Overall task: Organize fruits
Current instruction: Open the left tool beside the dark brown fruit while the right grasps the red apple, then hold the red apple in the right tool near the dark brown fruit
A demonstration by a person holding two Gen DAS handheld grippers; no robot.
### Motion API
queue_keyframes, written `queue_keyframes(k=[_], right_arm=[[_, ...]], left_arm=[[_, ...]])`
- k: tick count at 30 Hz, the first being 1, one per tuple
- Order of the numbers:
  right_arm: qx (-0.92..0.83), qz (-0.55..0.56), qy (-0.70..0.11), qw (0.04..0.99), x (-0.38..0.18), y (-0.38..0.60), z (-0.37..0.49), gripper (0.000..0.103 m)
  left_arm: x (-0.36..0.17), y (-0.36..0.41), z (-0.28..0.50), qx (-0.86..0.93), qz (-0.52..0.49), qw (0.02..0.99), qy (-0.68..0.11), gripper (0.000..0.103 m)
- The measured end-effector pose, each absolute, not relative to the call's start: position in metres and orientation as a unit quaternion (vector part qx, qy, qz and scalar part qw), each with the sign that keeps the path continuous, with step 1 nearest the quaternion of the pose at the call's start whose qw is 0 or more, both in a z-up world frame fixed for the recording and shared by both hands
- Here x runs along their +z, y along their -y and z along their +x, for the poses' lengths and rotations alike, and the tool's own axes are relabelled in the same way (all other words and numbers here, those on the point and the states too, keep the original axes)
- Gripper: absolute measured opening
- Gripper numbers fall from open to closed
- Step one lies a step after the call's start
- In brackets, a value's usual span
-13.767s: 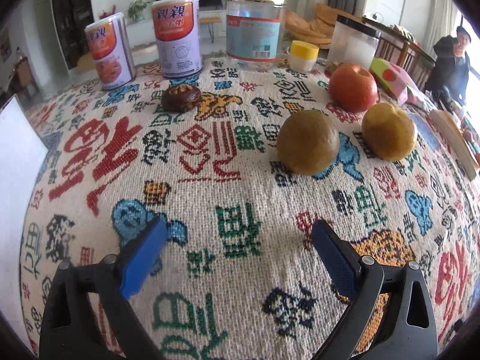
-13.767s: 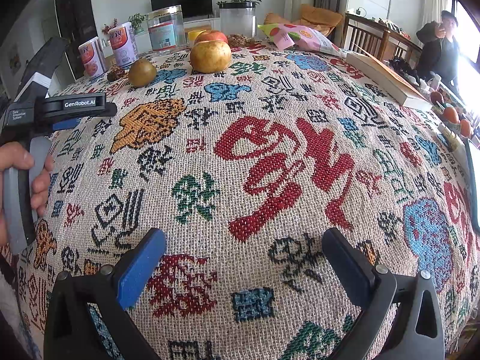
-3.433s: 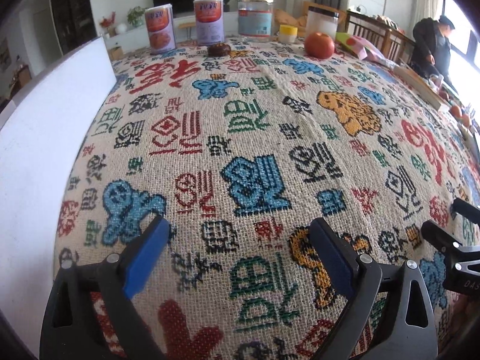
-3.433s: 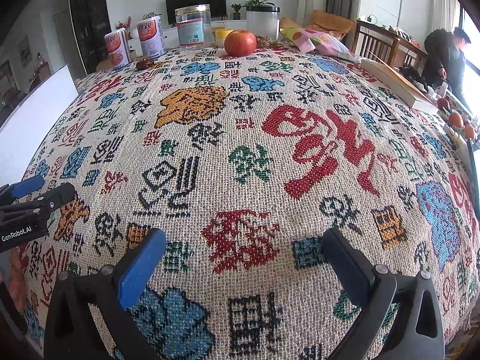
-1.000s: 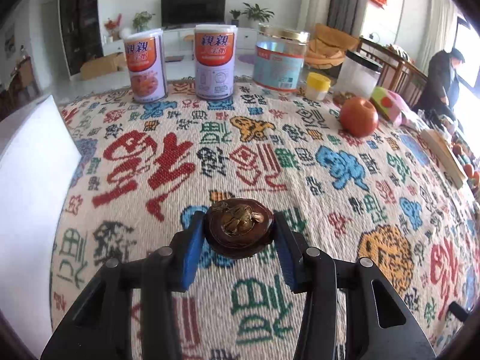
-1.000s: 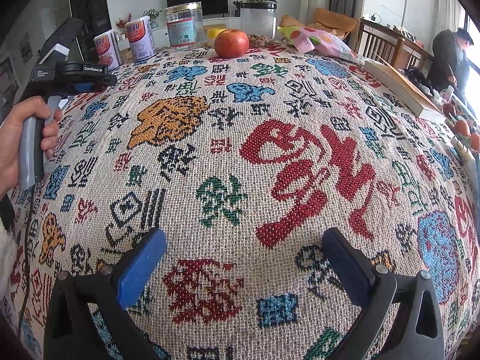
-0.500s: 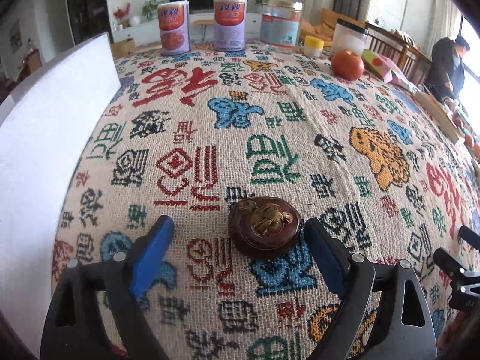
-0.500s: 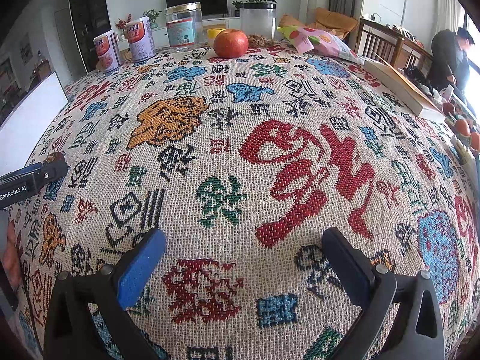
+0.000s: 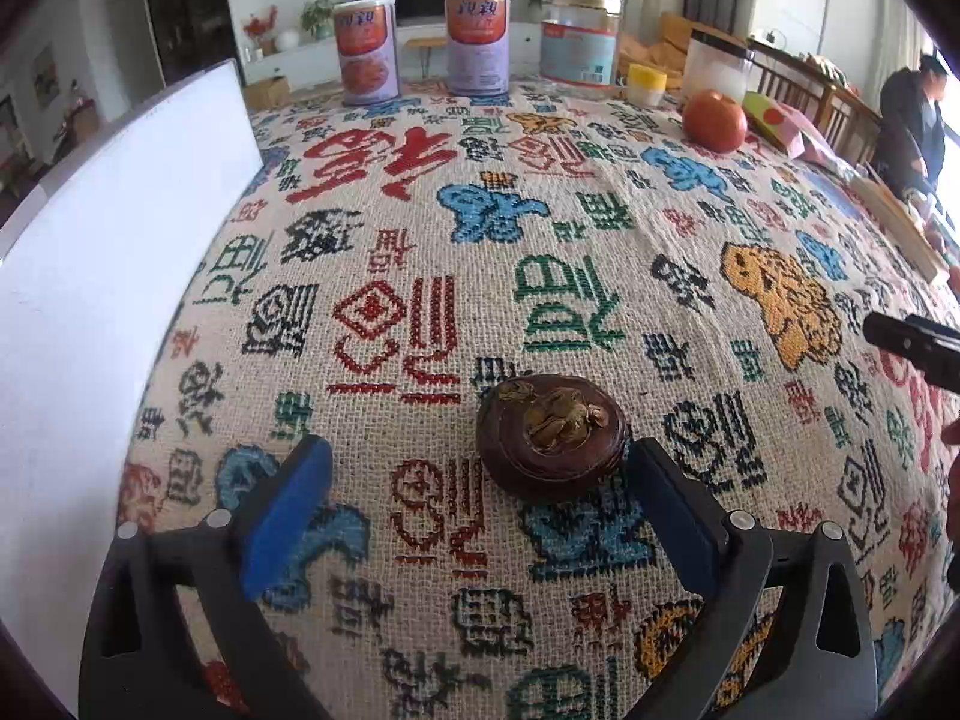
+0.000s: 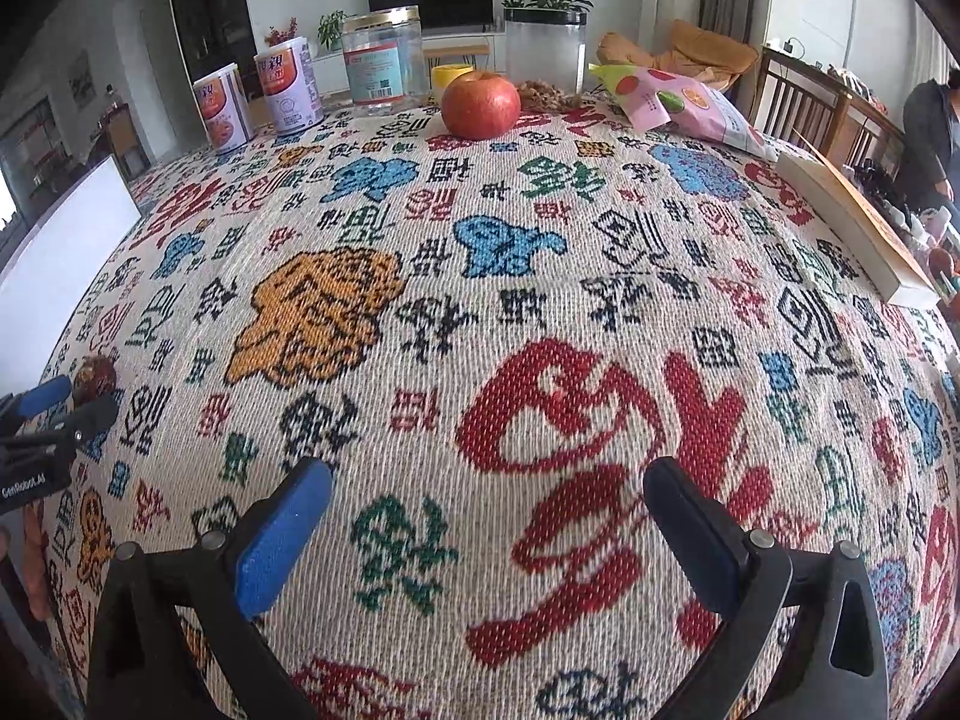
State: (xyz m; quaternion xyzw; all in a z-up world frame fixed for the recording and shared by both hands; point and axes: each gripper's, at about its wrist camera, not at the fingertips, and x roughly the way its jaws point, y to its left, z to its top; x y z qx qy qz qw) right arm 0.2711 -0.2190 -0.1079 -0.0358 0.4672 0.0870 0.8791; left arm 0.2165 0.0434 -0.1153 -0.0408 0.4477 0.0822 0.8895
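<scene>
A dark brown round fruit point(image 9: 552, 438) with a dried calyx on top rests on the patterned tablecloth point(image 9: 540, 228). It lies between the blue pads of my left gripper point(image 9: 480, 480), close to the right-hand pad. The jaws are opening and neither pad presses on the fruit. The right wrist view shows the same fruit point(image 10: 96, 375) at the far left, beside my left gripper point(image 10: 54, 414). A red apple point(image 10: 480, 105) stands at the far side of the table, also seen as a red apple point(image 9: 714, 120) from the left wrist. My right gripper point(image 10: 486, 516) hangs open over bare cloth.
A white board point(image 9: 90, 300) stands along the left table edge. At the back are two cans point(image 9: 366, 51), a clear jar point(image 9: 579, 39), a yellow cup point(image 9: 647, 84) and a snack bag point(image 10: 678, 102). A book point(image 10: 852, 228) lies at the right edge. A person point(image 9: 912, 120) stands behind it.
My left gripper carried the brown fruit toward the near side, set it on the cloth and spread its jaws off it. My right gripper moved forward, toward the apple.
</scene>
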Motion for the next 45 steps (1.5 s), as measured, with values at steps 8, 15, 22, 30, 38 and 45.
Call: queue_keyframes(k=[8, 15, 22, 30, 38, 45], right_arm=[[0.101, -0.027, -0.433, 0.895, -0.098, 0.181, 0.462, 0.097], [0.081, -0.004, -0.458, 0.885, -0.101, 0.163, 0.530, 0.068], [0.133, 0.002, -0.483, 0.866, -0.091, 0.178, 0.416, 0.068], [0.154, -0.054, -0.483, 0.860, -0.081, 0.154, 0.224, 0.068], [0.099, -0.066, -0.440, 0.890, -0.099, 0.153, 0.189, 0.094], [0.075, -0.052, -0.467, 0.880, -0.118, 0.162, 0.195, 0.103]], left_arm=[[-0.116, -0.043, 0.217, 0.081, -0.042, 0.889, -0.448, 0.100], [-0.116, -0.043, 0.217, 0.081, -0.042, 0.889, -0.448, 0.100], [-0.116, -0.043, 0.217, 0.082, -0.041, 0.889, -0.448, 0.100], [-0.116, -0.043, 0.217, 0.082, -0.040, 0.889, -0.449, 0.101], [-0.116, -0.043, 0.217, 0.082, -0.040, 0.889, -0.449, 0.101], [-0.116, -0.044, 0.217, 0.084, -0.038, 0.889, -0.449, 0.101]])
